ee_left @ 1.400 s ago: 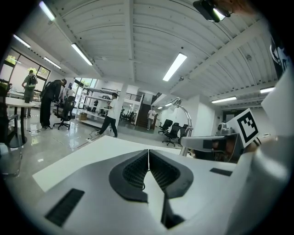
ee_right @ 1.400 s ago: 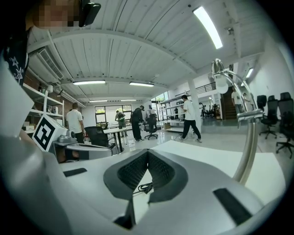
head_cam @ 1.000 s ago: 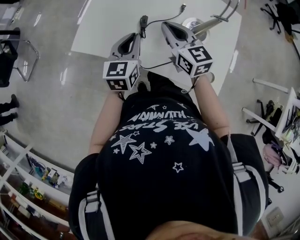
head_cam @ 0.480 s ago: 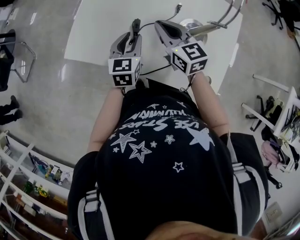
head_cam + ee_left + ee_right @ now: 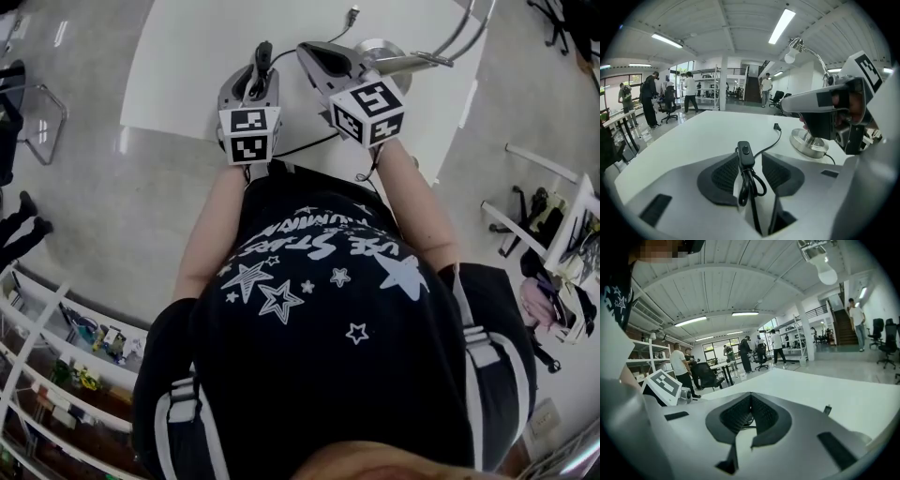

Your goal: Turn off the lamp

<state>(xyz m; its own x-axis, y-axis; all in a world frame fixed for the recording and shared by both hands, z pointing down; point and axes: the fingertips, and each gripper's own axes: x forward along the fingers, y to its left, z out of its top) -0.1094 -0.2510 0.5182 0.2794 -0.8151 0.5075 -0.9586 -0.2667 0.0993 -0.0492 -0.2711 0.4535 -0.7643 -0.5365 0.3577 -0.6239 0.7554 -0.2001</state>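
Note:
A black inline switch (image 5: 745,151) on the lamp's cord stands between the pads of my left gripper (image 5: 750,159), whose jaws are opening, with a gap on each side of it. Behind the switch the black cord (image 5: 751,185) loops back toward the camera. In the head view that switch (image 5: 263,51) sits at the left gripper's (image 5: 262,62) tip. The lamp's round metal base (image 5: 809,143) stands on the white table to the right, its bulb (image 5: 790,57) high on a curved arm. My right gripper (image 5: 751,398) hovers shut and empty beside the base (image 5: 380,47).
The white table (image 5: 197,56) stretches left and ahead of the grippers. The cord's loose plug end (image 5: 352,14) lies near the far edge. Several people, office chairs and desks (image 5: 649,101) fill the room beyond. Shelves (image 5: 56,347) and a chair (image 5: 33,103) stand on the floor.
Both grippers have moved forward and lower over the table. The left gripper's jaws have parted around the switch, which it pinched a second ago.

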